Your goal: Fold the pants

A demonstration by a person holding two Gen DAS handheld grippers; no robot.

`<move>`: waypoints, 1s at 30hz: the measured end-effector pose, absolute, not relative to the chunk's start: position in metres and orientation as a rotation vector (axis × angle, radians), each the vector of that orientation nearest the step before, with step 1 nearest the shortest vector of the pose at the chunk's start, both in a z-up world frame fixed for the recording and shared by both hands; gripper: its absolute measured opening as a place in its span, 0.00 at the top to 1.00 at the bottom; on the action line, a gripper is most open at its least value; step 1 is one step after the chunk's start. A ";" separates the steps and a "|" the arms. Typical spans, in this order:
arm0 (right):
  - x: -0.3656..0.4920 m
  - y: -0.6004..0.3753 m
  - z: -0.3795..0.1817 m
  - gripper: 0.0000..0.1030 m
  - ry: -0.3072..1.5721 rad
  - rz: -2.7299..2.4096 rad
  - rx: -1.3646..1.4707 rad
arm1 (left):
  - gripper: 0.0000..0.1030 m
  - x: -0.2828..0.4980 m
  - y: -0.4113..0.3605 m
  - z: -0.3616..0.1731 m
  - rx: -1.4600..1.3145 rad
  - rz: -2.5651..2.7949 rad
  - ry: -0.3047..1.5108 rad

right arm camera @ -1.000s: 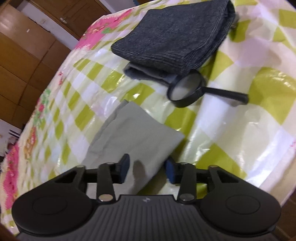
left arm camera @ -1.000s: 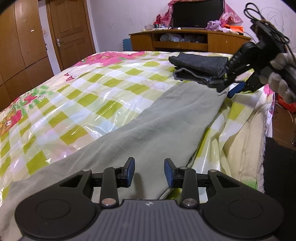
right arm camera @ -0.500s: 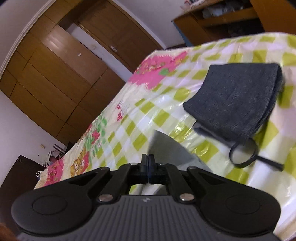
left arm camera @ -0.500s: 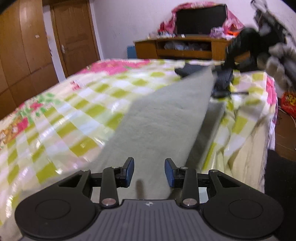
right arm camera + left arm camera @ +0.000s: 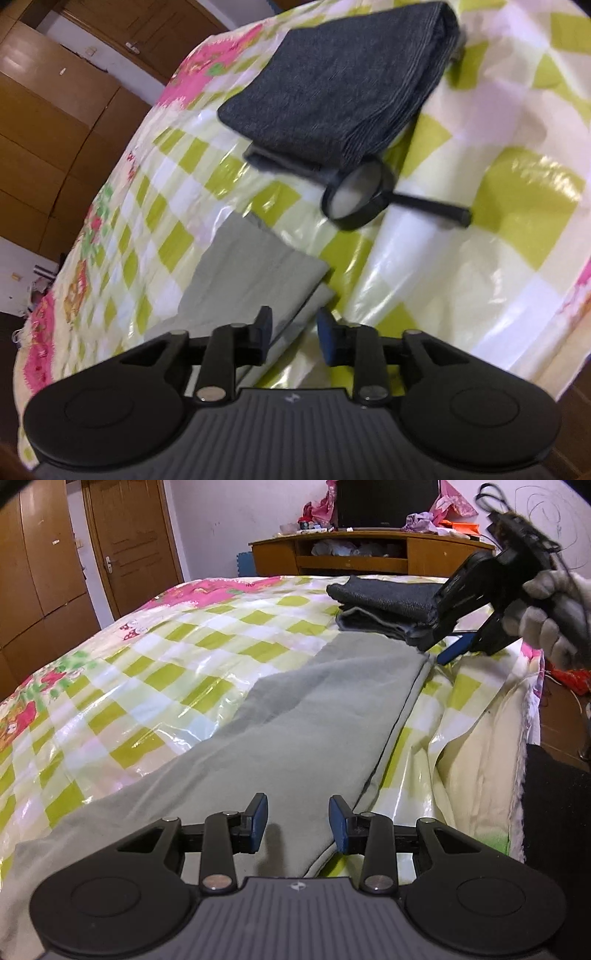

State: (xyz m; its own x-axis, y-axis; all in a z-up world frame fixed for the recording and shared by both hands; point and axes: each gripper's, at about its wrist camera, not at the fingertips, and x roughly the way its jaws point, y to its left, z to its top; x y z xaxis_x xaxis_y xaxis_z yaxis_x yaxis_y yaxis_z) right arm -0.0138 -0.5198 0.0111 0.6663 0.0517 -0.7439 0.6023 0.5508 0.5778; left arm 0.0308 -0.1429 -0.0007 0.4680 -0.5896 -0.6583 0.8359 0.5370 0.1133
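Note:
Grey-green pants lie flat along the bed's right side, one leg laid over the other, hems at the far end. My left gripper is open and empty just above the near part of the pants. My right gripper is open and empty, hovering over the hem corner. It also shows in the left wrist view, held by a gloved hand above the far hem.
A folded dark grey garment lies beyond the hems, also in the left wrist view. A black magnifying glass lies beside it. The bed's right edge is close. A wooden TV cabinet stands behind.
The right gripper was shut on the pant hem and lifted it half a second ago. It has since laid the leg down and opened. The left gripper stayed open.

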 end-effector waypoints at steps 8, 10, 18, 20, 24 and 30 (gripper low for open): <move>0.014 -0.507 0.000 0.59 0.858 -0.380 0.931 | 0.52 0.036 -0.138 -0.003 0.422 -0.901 0.612; 0.018 -0.507 -0.001 0.59 0.845 -0.375 0.951 | 0.52 0.038 -0.139 -0.005 0.420 -0.902 0.625; 0.019 -0.514 -0.002 0.96 0.689 -0.350 1.080 | 0.52 0.044 -0.161 -0.008 0.390 -0.942 0.652; 0.008 -0.525 0.010 0.96 0.611 -0.361 1.089 | 0.51 0.045 -0.170 -0.015 0.387 -0.961 0.676; -0.011 -0.535 0.022 0.96 0.594 -0.465 0.968 | 0.51 0.043 -0.166 -0.014 0.381 -0.945 0.679; -0.017 -0.523 0.029 0.96 0.580 -0.442 0.900 | 0.46 0.052 -0.132 -0.019 0.412 -0.844 0.726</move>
State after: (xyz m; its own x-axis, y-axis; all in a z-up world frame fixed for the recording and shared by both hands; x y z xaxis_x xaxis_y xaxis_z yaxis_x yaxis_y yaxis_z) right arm -0.0175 -0.5228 0.0292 0.7627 -0.1167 -0.6361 0.5825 0.5512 0.5974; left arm 0.0521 -0.1316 -0.0190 0.4496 -0.5263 -0.7217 0.7920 0.6086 0.0496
